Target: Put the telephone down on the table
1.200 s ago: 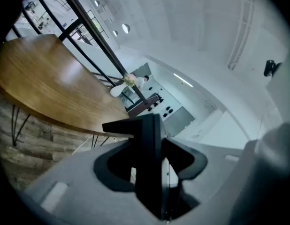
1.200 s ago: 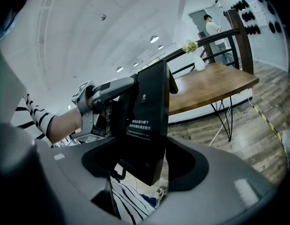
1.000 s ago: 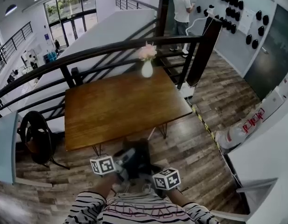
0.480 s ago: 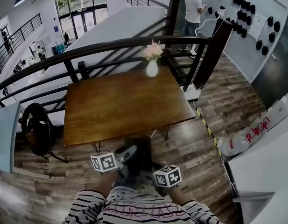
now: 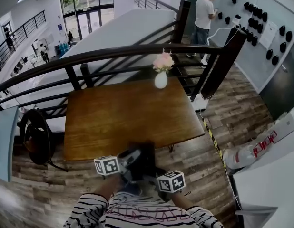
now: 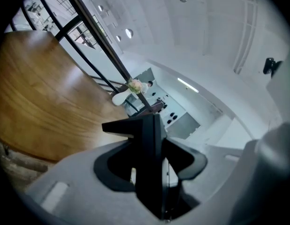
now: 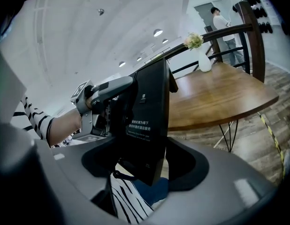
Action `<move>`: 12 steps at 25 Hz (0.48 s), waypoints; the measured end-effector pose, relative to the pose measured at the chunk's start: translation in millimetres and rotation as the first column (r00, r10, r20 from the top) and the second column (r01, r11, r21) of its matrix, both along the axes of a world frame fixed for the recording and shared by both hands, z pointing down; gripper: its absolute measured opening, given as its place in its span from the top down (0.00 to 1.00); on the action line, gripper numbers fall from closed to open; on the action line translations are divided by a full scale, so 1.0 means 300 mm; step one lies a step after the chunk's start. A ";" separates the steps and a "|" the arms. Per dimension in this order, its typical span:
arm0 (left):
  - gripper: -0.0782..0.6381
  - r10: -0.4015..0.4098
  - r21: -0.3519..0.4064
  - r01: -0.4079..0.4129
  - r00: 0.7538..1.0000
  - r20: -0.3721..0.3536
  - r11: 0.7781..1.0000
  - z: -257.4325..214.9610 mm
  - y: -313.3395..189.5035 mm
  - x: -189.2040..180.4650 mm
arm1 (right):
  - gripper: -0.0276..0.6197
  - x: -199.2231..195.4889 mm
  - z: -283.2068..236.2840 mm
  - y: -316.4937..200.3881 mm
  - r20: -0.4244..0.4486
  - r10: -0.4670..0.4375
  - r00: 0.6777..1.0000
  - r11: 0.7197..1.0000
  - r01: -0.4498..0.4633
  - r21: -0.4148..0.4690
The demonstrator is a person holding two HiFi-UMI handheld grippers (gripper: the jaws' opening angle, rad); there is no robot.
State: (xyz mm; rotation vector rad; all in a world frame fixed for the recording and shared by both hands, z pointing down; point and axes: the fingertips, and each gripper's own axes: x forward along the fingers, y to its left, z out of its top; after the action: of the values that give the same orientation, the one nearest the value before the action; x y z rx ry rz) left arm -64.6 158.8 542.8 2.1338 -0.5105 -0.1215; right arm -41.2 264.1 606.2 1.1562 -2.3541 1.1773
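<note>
The telephone [image 5: 143, 156] is a flat black slab, held upright in front of my chest between both grippers. My left gripper [image 5: 130, 158] is shut on its left side. My right gripper [image 5: 150, 173] is shut on its lower right. In the left gripper view the telephone [image 6: 151, 159] stands edge-on between the jaws. In the right gripper view its broad printed face [image 7: 146, 123] fills the jaw gap, with the left gripper [image 7: 109, 90] clamped on its far edge. The brown wooden table [image 5: 123, 115] lies just ahead, its near edge beside the telephone's top.
A white vase with pink flowers [image 5: 161, 76] stands at the table's far right edge. A black railing [image 5: 109, 55] runs behind the table. A black backpack [image 5: 35, 137] hangs to the left. A white sack [image 5: 244, 152] lies at right. A person [image 5: 204, 14] stands far back.
Both grippers have carried the telephone forward to the table. The table's near edge now sits right at the telephone's top. The grip on it is unchanged.
</note>
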 end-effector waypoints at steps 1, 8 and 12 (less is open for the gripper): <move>0.61 -0.003 -0.001 0.003 1.000 -0.002 1.000 0.004 -0.049 -0.007 | 0.50 -0.003 -0.002 -0.049 -0.004 -0.001 1.000 1.000 0.001 0.001; 0.61 0.002 0.003 -0.002 1.000 -0.014 1.000 -0.009 -0.334 -0.048 | 0.50 -0.043 -0.014 -0.336 -0.015 0.001 1.000 1.000 -0.001 0.006; 0.61 -0.003 0.003 0.003 1.000 -0.021 1.000 -0.011 -0.453 -0.078 | 0.50 -0.070 -0.016 -0.454 -0.018 0.001 1.000 1.000 -0.001 0.009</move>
State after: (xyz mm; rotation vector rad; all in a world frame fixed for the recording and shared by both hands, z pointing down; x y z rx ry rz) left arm -88.1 23.0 539.6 2.1327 -0.5016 -0.1458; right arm -62.1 127.8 601.4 1.1658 -2.3481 1.1539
